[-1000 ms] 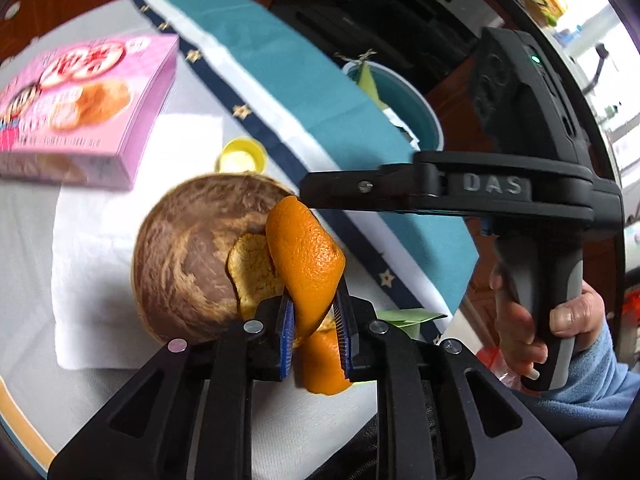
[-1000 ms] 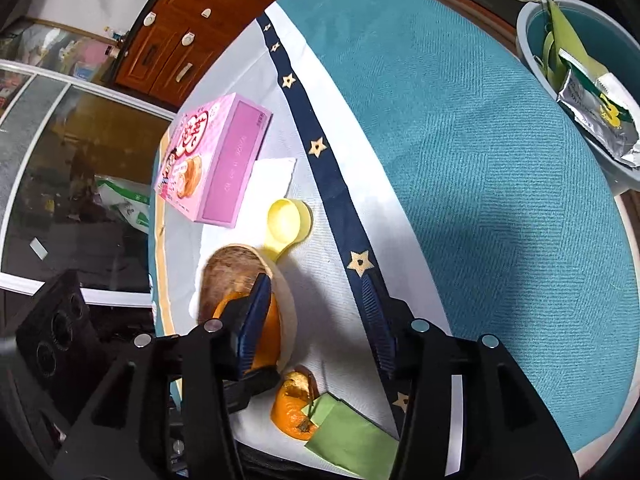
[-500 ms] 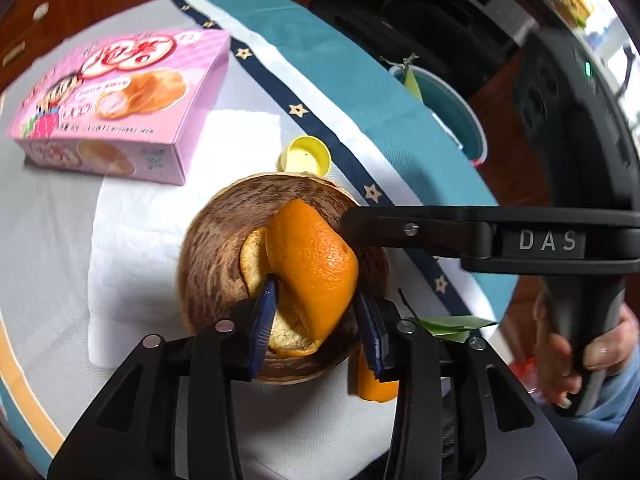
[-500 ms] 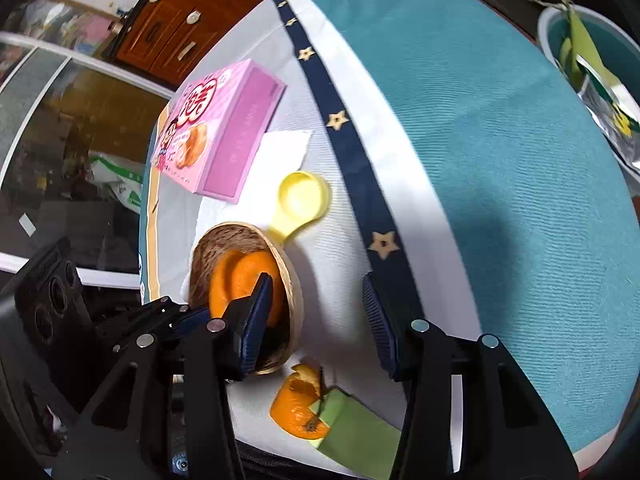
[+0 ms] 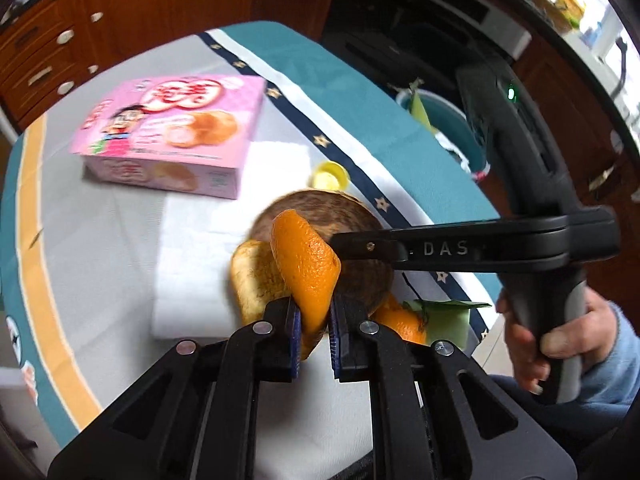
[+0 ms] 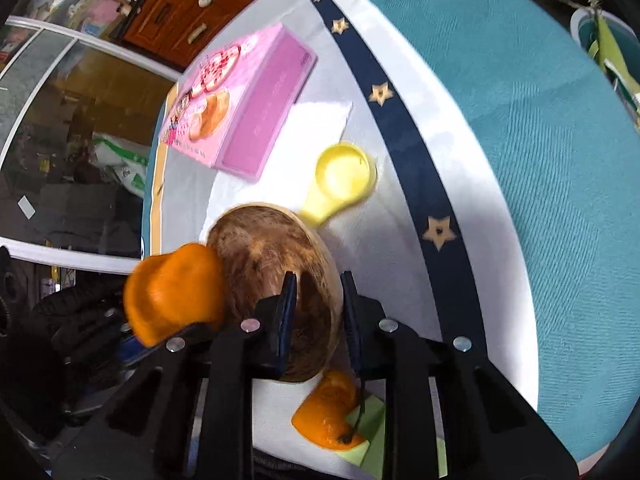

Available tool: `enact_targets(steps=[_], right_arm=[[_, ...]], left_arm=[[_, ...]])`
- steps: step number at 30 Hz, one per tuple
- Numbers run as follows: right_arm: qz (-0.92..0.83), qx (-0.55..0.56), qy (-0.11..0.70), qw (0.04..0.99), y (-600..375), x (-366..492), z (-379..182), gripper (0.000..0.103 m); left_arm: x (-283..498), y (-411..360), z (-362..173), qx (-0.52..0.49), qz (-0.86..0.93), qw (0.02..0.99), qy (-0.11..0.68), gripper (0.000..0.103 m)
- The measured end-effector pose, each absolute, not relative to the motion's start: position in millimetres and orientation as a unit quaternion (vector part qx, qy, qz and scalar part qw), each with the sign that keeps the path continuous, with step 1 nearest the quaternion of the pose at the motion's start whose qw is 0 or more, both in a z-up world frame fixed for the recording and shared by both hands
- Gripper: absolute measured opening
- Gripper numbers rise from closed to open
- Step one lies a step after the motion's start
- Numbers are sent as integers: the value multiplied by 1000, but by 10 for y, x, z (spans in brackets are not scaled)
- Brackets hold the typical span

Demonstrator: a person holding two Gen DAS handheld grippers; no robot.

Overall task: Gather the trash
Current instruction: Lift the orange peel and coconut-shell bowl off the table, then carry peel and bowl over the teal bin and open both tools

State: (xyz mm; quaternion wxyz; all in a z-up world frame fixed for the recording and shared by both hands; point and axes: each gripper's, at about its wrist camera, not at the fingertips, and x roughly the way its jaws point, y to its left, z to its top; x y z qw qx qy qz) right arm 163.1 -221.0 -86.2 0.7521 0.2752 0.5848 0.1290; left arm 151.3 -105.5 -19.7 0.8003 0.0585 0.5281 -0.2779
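My left gripper point(image 5: 313, 330) is shut on a large orange peel point(image 5: 306, 262) and holds it above the near side of a wooden bowl point(image 5: 352, 216). The same peel point(image 6: 176, 292) shows at the left of the right wrist view. My right gripper point(image 6: 318, 312) is shut on the rim of the wooden bowl point(image 6: 264, 248). A second orange peel point(image 6: 328, 412) lies on a green paper point(image 6: 366, 424) on the table beside the bowl. A teal bin point(image 5: 452, 124) with trash stands beyond the table's edge.
A pink snack box point(image 5: 172, 128) lies at the far left of the table. A yellow scoop point(image 6: 340, 180) lies behind the bowl on a white napkin point(image 5: 192, 264). The teal tablecloth point(image 6: 520, 120) spreads to the right. Wooden cabinets stand behind.
My left gripper opened over the bowl, then closed on the peel again and lifted it. My right gripper moved in and closed on the bowl's rim.
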Motion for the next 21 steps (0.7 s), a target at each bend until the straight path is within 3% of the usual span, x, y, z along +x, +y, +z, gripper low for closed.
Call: enact_targets(steps=[1,3,11,21], right_arm=[[127,274,584,754,-2196,1632,-857,23],[116,267,581,761,-2186,1611,-818,8],[91,272,522,803,-2523,1379,-325,7],[-23,332,447,830,-4016,963,19,7]], left_arm=[[1520,-1008,-168,55,-275,803,526,11],[1516,-918,-93,44,-272,806,523,11],[1445,-1062,323,40,-309,816,487,11],[1683,-2220,498,83,-385,784,480,11]])
